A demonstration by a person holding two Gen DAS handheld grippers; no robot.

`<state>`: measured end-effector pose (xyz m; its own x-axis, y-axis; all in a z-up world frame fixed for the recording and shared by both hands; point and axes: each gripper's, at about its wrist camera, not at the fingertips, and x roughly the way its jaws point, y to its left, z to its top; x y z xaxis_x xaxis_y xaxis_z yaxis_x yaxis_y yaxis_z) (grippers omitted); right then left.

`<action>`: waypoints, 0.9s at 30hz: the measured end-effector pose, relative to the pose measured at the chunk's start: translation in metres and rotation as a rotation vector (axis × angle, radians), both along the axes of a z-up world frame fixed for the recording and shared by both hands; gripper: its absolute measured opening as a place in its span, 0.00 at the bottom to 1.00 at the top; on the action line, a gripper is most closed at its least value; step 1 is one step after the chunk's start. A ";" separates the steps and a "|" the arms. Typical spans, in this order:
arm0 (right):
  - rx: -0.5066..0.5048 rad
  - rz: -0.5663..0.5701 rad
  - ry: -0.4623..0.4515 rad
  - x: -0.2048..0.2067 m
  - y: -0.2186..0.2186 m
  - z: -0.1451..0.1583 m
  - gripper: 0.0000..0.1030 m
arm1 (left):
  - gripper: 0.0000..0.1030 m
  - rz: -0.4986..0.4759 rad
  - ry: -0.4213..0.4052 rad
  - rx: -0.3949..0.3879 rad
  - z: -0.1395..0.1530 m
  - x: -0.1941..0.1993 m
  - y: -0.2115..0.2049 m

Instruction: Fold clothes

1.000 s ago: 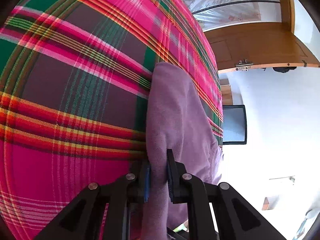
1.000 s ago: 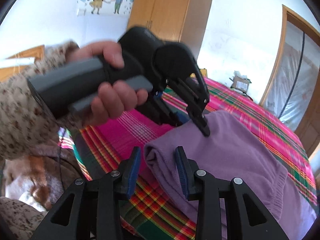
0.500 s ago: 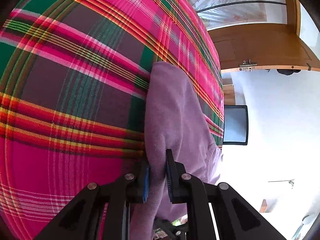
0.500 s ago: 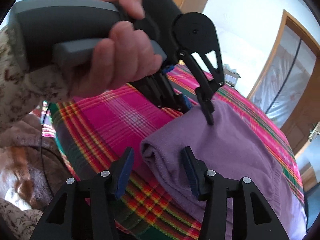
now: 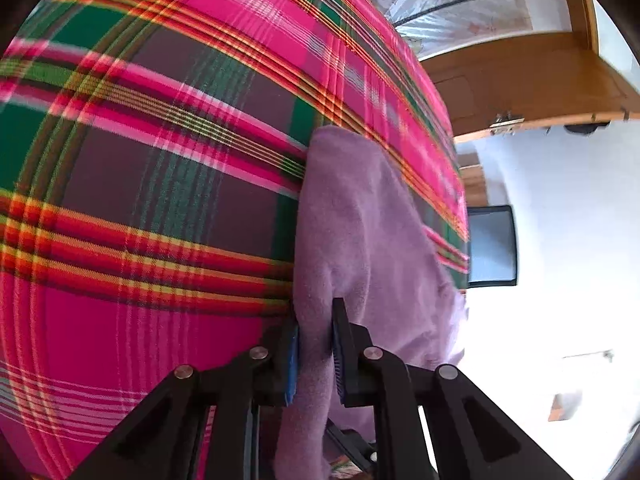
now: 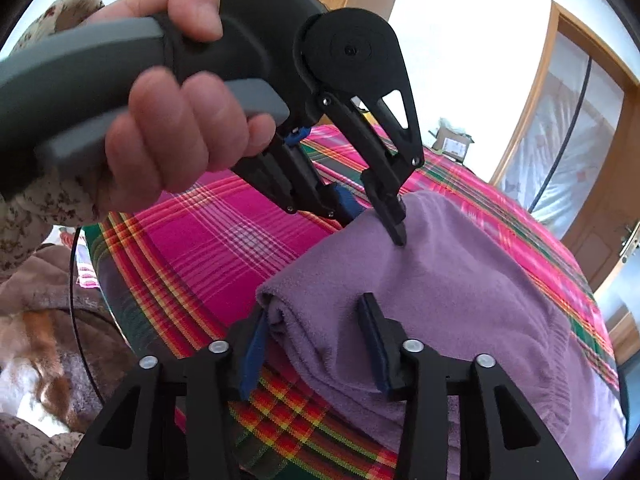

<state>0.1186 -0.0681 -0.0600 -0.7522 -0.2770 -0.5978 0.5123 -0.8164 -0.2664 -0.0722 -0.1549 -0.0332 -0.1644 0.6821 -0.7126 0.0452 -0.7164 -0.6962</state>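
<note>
A purple fleece garment (image 5: 360,220) lies folded on a pink, green and red plaid bedspread (image 5: 140,160). My left gripper (image 5: 316,320) pinches its near edge, and its jaws are opening slightly while the pads still press the cloth. In the right wrist view a hand (image 6: 180,132) holds that left gripper (image 6: 376,226), nipping the garment (image 6: 460,300) at its far corner. My right gripper (image 6: 316,312) straddles the thick folded corner; its jaws are closing, with cloth between them but not visibly squeezed.
The plaid bedspread (image 6: 208,232) stretches away behind the garment. A brown blanket (image 6: 36,320) is bunched off the bed's left edge. A cardboard box (image 6: 454,142) and a wooden door (image 6: 592,220) stand beyond. A dark chair back (image 5: 490,244) stands beside the bed.
My right jaws widened, then narrowed around the folded corner, and that gripper came closer to the left one. The left gripper kept its hold on the garment edge.
</note>
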 end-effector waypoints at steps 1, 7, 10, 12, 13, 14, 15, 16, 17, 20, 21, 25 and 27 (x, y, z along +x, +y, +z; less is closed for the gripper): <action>-0.004 0.000 -0.004 0.000 0.001 0.000 0.36 | 0.15 -0.005 0.009 -0.024 0.000 0.000 0.002; -0.039 -0.003 -0.034 -0.003 0.012 0.002 0.21 | 0.17 -0.026 0.046 -0.078 0.006 -0.002 0.010; -0.042 0.004 -0.033 -0.001 0.013 0.003 0.20 | 0.17 -0.043 0.107 -0.155 0.014 0.002 0.021; -0.047 0.005 -0.035 -0.001 0.015 0.003 0.20 | 0.17 -0.046 0.140 -0.194 0.016 0.005 0.029; -0.051 0.006 -0.036 -0.001 0.016 0.003 0.20 | 0.18 -0.039 0.148 -0.201 0.016 0.006 0.030; -0.052 0.006 -0.036 -0.001 0.016 0.003 0.20 | 0.18 -0.030 0.150 -0.203 0.016 0.007 0.029; -0.053 0.006 -0.037 -0.001 0.017 0.002 0.20 | 0.18 -0.021 0.152 -0.204 0.016 0.008 0.029; -0.052 0.006 -0.036 0.000 0.017 0.002 0.20 | 0.18 -0.018 0.158 -0.207 0.017 0.009 0.029; -0.052 0.007 -0.036 0.000 0.017 0.002 0.20 | 0.18 -0.015 0.165 -0.210 0.017 0.009 0.029; -0.058 0.006 -0.040 0.000 0.019 0.001 0.20 | 0.18 -0.014 0.193 -0.212 0.017 0.012 0.030; -0.060 0.007 -0.040 -0.001 0.020 0.000 0.20 | 0.18 -0.013 0.201 -0.209 0.016 0.012 0.029; -0.066 0.010 -0.041 -0.001 0.022 -0.001 0.20 | 0.16 -0.019 0.234 -0.213 0.015 0.017 0.027; -0.070 0.015 -0.042 -0.001 0.024 -0.002 0.21 | 0.15 -0.028 0.262 -0.223 0.016 0.018 0.026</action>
<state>0.1179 -0.0446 -0.0617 -0.7227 -0.3301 -0.6072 0.5338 -0.8247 -0.1870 -0.0541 -0.1291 -0.0172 -0.3449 0.5213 -0.7806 -0.1362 -0.8506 -0.5079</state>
